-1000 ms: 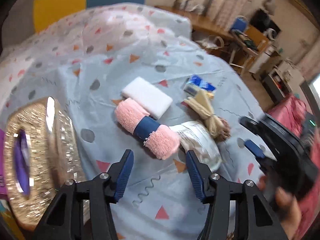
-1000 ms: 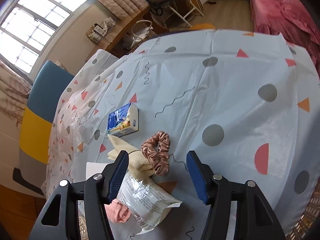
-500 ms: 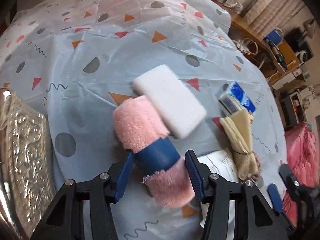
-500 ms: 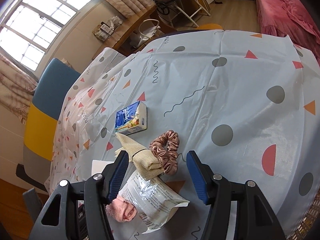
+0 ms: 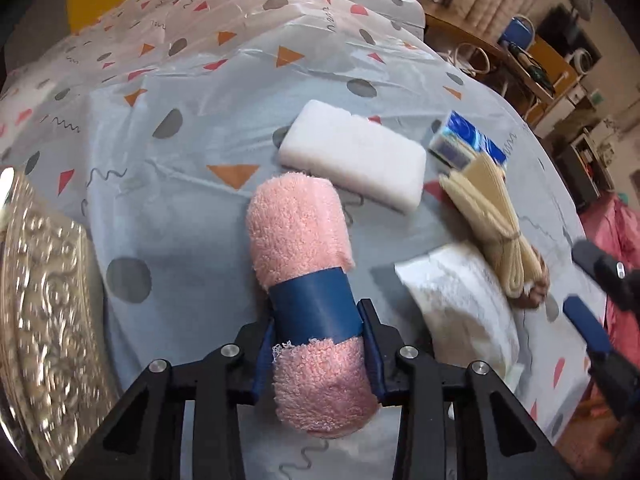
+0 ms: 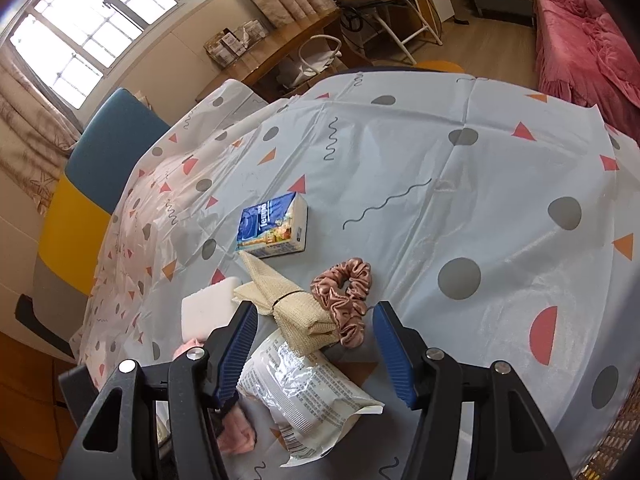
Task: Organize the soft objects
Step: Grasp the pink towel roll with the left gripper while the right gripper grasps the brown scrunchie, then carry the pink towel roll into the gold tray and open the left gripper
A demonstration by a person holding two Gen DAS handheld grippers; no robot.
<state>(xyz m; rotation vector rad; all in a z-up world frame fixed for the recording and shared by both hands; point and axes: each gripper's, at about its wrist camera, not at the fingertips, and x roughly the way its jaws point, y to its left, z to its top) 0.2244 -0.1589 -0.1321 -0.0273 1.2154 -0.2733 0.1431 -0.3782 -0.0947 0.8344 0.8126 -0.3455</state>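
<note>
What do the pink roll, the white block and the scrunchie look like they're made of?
The pink roll, held in the left claw, looks like terry cloth: fuzzy looped pile, with a smooth blue band, perhaps paper. The white block seems foam or sponge: matte, fine-grained. The scrunchie looks like satin: glossy gathered folds.

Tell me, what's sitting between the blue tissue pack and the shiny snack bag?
In the right wrist view, the tied beige cloth bundle lies between the blue tissue pack and the snack bag, its lower end overlapping the bag. The pink scrunchie sits beside it.
</note>
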